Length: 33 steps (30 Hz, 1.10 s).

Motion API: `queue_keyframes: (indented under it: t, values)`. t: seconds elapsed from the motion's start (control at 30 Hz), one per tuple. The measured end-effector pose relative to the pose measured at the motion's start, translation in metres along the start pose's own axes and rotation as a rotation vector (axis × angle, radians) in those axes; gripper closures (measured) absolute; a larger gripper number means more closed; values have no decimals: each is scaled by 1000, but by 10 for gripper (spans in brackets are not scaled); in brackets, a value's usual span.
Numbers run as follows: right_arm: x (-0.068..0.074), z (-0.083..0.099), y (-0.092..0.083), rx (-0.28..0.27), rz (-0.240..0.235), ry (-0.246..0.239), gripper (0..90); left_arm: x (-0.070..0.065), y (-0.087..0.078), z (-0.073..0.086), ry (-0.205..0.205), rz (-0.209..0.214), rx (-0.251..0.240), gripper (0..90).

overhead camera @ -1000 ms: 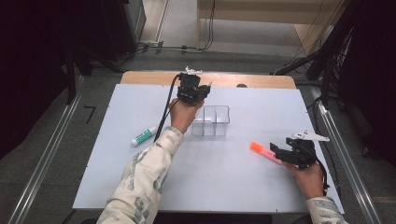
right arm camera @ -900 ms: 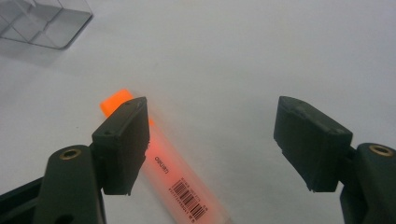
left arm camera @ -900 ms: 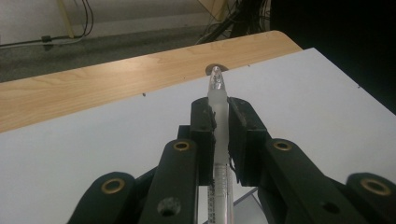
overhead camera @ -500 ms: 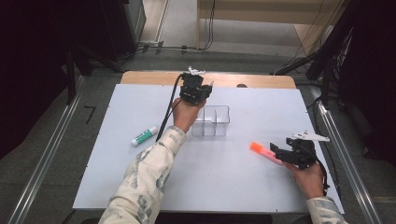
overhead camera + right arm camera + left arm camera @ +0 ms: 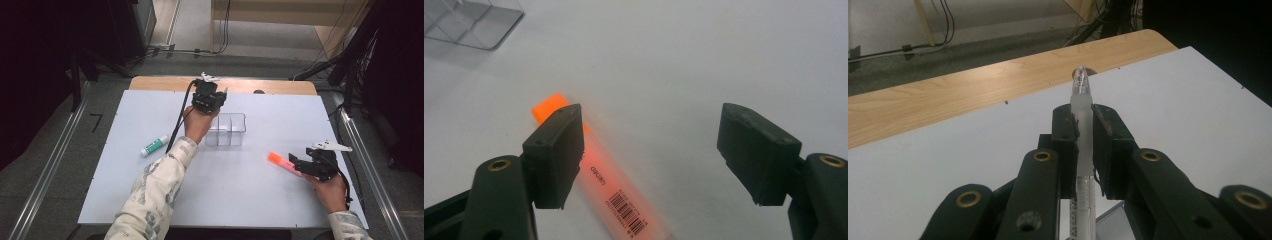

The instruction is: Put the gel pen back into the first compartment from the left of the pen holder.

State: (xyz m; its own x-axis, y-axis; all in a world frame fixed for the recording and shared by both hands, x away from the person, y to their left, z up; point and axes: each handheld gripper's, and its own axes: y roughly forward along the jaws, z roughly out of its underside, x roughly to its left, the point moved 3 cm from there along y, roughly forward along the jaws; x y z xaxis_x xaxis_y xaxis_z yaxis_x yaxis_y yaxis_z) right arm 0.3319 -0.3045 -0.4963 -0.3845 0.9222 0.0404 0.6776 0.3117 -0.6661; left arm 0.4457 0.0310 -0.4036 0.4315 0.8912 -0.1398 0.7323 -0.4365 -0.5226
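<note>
My left gripper is held above the back of the white table, just behind a clear divided box. In the left gripper view its jaws are shut on a thin clear-and-white pen that sticks out past the pads toward the table's far edge. At the right, my right gripper rests low beside an orange highlighter. The right gripper view has the jaws wide open; the highlighter lies flat on the table, partly under the left jaw, and no pad touches it.
A green-and-white marker lies on the white board left of my left forearm. A wooden table strip runs behind the board. A corner of the clear box is at the top left of the right gripper view.
</note>
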Motion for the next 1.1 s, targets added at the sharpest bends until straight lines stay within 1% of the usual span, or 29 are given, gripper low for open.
queue_keyframes:
  t: [0.13, 0.27, 0.33, 0.4, 0.6, 0.8, 0.9, 0.97, 1.1]
  values:
    - [0, 0, 0, 0, 1, 0, 254, 2, -3, 3, -3, 1, -2, 809]
    - [1, 0, 1, 2, 2, -3, 254, 2, -6, 6, 5, 3, -3, 808]
    - [1, 0, 0, 1, 2, -4, 254, 2, -7, 7, 9, -3, -3, 808]
    - [1, 0, 0, 1, 2, -1, 254, 2, -9, 9, 5, -12, -12, 808]
    - [0, 0, 0, 0, 1, -2, 254, 2, -17, 18, 15, -16, -15, 805]
    - [1, 0, 0, 3, 3, -2, 254, 4, -22, 28, 4, -16, -13, 801]
    - [1, 0, 0, 3, 5, -2, 254, 5, -22, 32, 6, -15, -6, 801]
    - [1, 0, 1, 3, 4, -5, 254, 6, -22, 35, -1, -14, -8, 800]
    - [1, 0, 1, 3, 4, -5, 254, 6, -23, 39, 1, -17, -14, 799]
